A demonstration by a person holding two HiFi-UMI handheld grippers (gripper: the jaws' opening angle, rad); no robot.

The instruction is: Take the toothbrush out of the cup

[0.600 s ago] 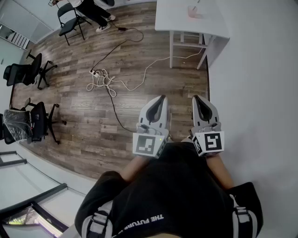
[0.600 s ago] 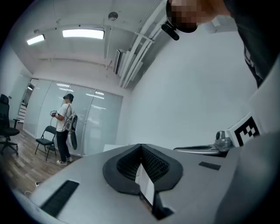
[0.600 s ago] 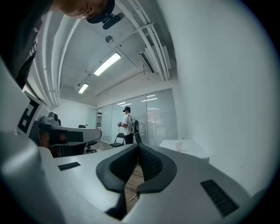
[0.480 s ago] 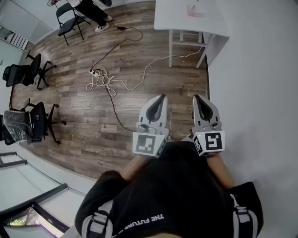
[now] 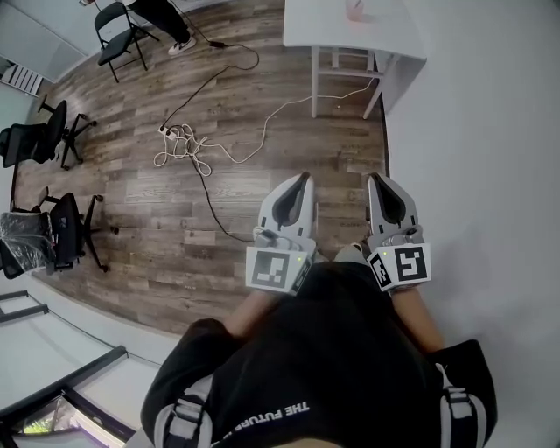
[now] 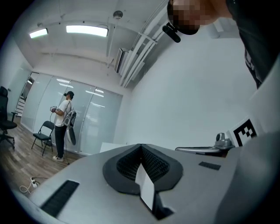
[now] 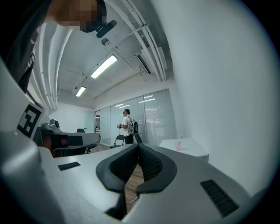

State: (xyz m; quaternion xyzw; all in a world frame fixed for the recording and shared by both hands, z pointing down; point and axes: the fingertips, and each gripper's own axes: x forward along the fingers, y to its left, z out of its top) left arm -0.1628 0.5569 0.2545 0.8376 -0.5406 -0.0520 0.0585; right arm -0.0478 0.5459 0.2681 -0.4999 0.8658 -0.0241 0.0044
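A pink cup [image 5: 354, 10] stands far off on a white table [image 5: 395, 37] at the top edge of the head view. The right gripper view shows that cup [image 7: 178, 145] small, with a thin toothbrush stick rising from it. I hold both grippers close to my body over the wood floor, well short of the table. My left gripper [image 5: 304, 180] is shut with nothing in it, and so is my right gripper [image 5: 374, 180]. In each gripper view the jaw tips meet, the left [image 6: 141, 146] and the right [image 7: 139, 145].
White cables and a power strip [image 5: 187, 145] sprawl on the floor between me and the table. A folding chair [image 5: 117, 31] and office chairs [image 5: 37, 143] stand at the left. A person [image 7: 127, 127] stands by the glass wall. A white wall [image 5: 490, 131] runs along my right.
The floor, cables and table have slid up and a little left in the head view. Both grippers stay shut and side by side, the right one slightly further right.
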